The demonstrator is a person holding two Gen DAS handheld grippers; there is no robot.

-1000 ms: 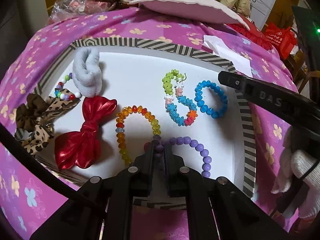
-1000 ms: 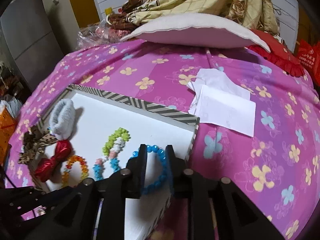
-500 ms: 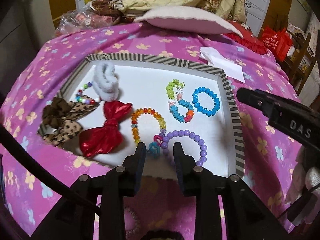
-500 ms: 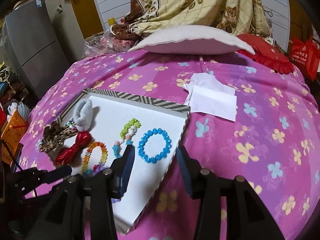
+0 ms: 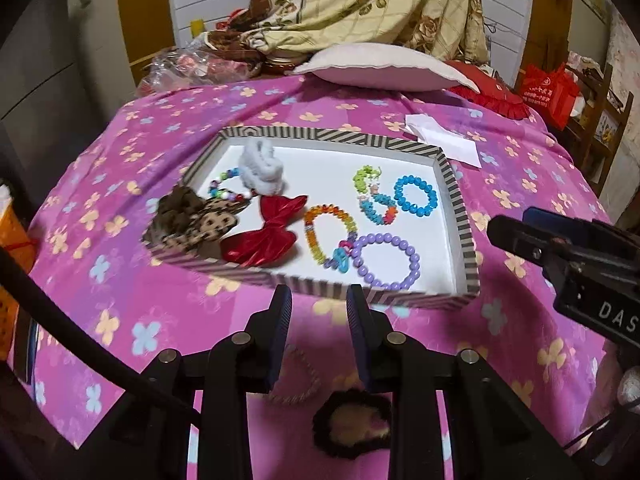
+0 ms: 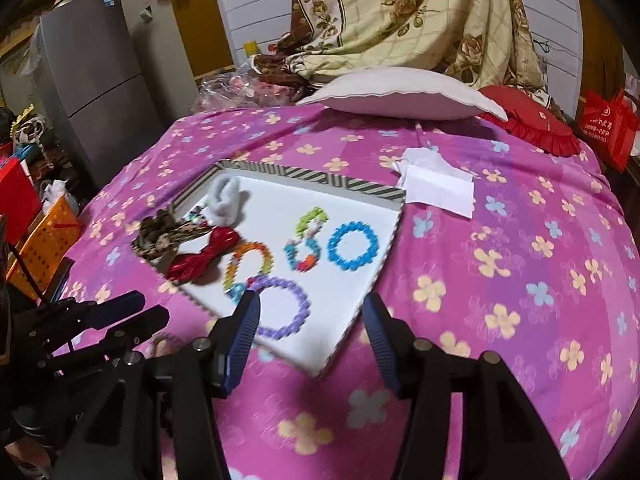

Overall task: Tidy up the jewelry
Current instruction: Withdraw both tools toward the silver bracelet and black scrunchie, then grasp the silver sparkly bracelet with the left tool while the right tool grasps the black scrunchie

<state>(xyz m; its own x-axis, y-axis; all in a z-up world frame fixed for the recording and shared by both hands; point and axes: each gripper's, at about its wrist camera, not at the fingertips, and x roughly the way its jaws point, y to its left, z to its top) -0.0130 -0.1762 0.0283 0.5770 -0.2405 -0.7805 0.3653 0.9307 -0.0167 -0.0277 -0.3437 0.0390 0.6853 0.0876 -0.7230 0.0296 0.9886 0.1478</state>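
A striped-rim tray [image 5: 332, 138] with a white floor lies on the pink flowered bedspread. In it are a purple bead bracelet [image 5: 414, 258], a blue bracelet [image 5: 432, 200], a green-and-blue bracelet [image 5: 370, 196], an orange-yellow bracelet [image 5: 314, 240], a red bow [image 5: 264, 240], a leopard bow [image 5: 192, 220] and a white scrunchie [image 5: 262, 168]. My left gripper [image 5: 316, 300] hangs open and bare just before the tray's near rim. My right gripper [image 6: 311, 306] hovers over the tray's near corner, jaws opening, holding nothing. The purple bracelet [image 6: 302, 304] lies flat beneath it.
A dark fuzzy scrunchie [image 5: 352, 424] and a small bead loop [image 5: 304, 376] lie on the bedspread under my left gripper. White paper [image 5: 444, 140] lies past the tray's far right corner. A pillow [image 5: 384, 68] and bedding lie behind. An orange basket [image 6: 44, 240] stands beside the bed.
Both grippers opened and drew back and up from the tray. The left let go of the purple bracelet, the right the blue one; both bracelets now lie in the tray.
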